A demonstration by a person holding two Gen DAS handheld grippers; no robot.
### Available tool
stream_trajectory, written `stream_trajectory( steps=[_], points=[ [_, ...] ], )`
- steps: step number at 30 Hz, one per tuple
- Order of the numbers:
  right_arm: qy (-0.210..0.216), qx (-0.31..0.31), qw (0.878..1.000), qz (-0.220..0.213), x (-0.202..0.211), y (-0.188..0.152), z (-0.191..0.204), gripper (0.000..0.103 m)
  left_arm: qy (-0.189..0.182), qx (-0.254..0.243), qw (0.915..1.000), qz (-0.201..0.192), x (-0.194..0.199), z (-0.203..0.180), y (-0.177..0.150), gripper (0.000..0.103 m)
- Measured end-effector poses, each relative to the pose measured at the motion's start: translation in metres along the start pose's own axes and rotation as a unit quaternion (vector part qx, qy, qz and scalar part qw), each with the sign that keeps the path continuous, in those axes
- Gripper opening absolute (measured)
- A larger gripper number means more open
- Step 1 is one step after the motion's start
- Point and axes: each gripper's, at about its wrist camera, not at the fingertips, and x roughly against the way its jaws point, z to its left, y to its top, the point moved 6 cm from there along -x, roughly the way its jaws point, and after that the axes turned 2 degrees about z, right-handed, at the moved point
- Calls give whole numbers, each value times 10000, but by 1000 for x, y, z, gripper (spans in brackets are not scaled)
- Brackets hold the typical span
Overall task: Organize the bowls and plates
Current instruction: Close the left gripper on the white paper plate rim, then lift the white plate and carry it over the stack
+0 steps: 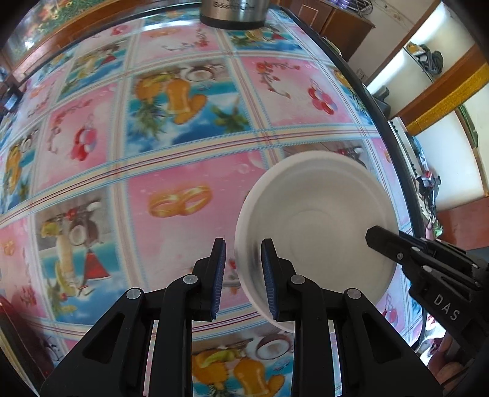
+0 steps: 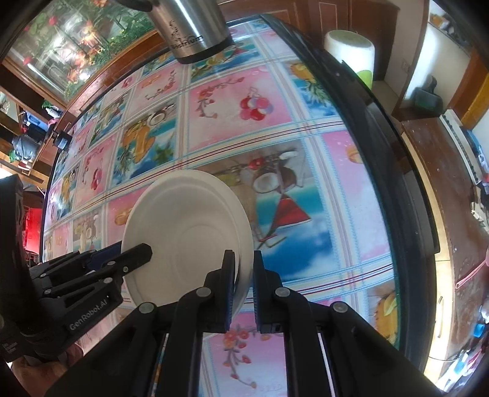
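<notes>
Gripping, at the left, the near-left rim of a round white shallow paper plate [image 1: 318, 220] with the left gripper [image 1: 243, 274], jaws narrowed onto the edge. Sitting toward the right side of the picture-printed, glass-topped counter [image 1: 152, 137], that plate, with a steel flask [image 1: 233, 12] well apart at the far edge. Pinching, at the right, the opposite rim with the right gripper [image 2: 244, 274], jaws nearly closed on it. Advisable, judging from this: lifting both sides together and level, keeping the pinch on the rim only, avoiding any twisting that might buckle the thin plate.
</notes>
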Motion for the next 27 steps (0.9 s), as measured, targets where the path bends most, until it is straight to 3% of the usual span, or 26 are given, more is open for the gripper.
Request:
stream_trajectory(
  steps=[17, 27],
  points=[
    [119, 547, 9984, 27, -4, -6, 68, 9, 114, 497, 9984, -238, 34, 54, -18, 23],
    [160, 899, 9958, 100, -10, -12, 113, 9, 77, 1087, 9938, -209, 45, 106, -42, 23]
  ],
)
